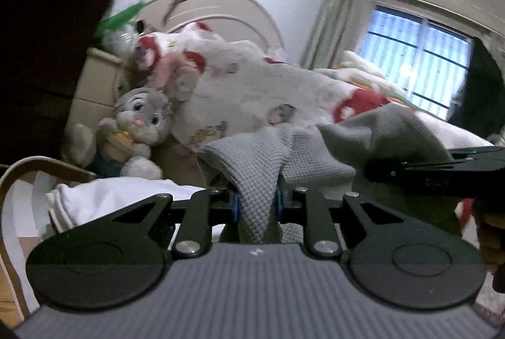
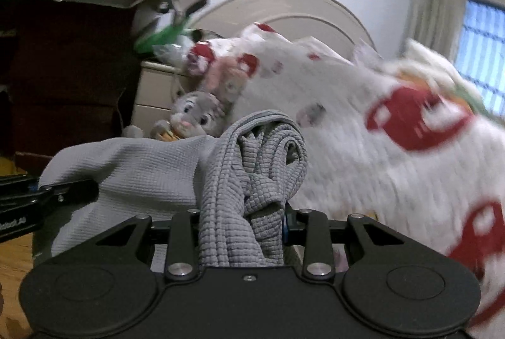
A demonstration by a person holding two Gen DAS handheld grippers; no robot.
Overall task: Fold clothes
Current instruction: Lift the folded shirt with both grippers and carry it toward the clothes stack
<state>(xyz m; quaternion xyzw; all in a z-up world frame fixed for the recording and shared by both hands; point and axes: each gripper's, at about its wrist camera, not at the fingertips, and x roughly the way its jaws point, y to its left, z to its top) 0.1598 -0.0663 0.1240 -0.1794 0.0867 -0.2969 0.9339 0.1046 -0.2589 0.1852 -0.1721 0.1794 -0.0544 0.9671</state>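
Take the stuffed rabbit [image 1: 139, 121] as your marker: it sits propped at the head of the bed, against the pale drawers [image 1: 94, 86], out of the way of the folding. To the right of the rabbit and nearer you, your left gripper [image 1: 257, 200] has its jaws nearly closed on a thin fold of the grey waffle-knit garment [image 1: 255, 168], pinching one edge so the cloth hangs from it. The garment runs on rightward, off the bed, to your right gripper [image 2: 243, 216], whose jaws stand wider only because they clamp a thicker, bunched wad of the same knit. Held at two points like this, the piece is probably being raised and spread to find its shape before a fold. Behind it, right of the rabbit, the white quilt with red patches [image 2: 378, 149] covers the bed, likely your laying surface.
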